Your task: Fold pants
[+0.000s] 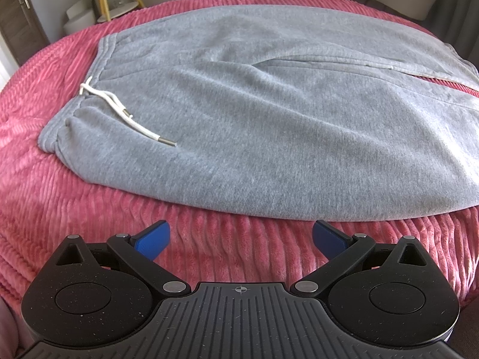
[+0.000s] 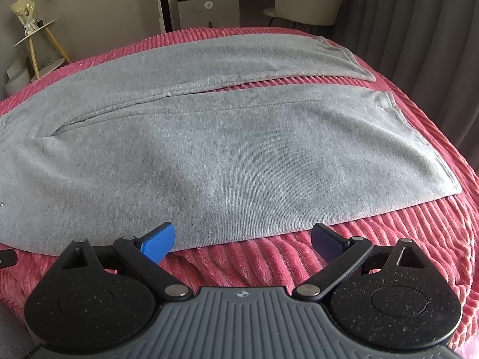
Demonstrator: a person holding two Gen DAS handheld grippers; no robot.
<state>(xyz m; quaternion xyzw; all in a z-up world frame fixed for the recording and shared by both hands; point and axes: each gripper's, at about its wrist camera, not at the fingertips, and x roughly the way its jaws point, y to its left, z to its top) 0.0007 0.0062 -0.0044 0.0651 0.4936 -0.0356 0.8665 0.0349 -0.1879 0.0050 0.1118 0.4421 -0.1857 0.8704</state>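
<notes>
Left gripper: jaws spread wide, nothing between the blue pads; it hovers over bare bedspread, just short of the near edge of the pants.
Waistband: lies toward the left edge of the bed, ahead and to the left of the left gripper; the white drawstring rests loose on top of the cloth.
Pants: spread flat, front up, long axis running left to right across the bed, crosswise to both grippers' fingers.
Near leg: its long side edge faces both grippers; the far leg lies beyond it, parted by a thin strip of bedspread toward the hems.
Right gripper: jaws equally wide, holding nothing; the left pad overlaps the near leg's edge in view, though contact cannot be confirmed.
Near hem: ahead and to the right of the right gripper, toward the right edge.
Assessment: no fold made yet. The left gripper is nearer the waist, the right nearer the hem; a likely first fold is lengthwise, carrying the near edge away over the far leg.
</notes>
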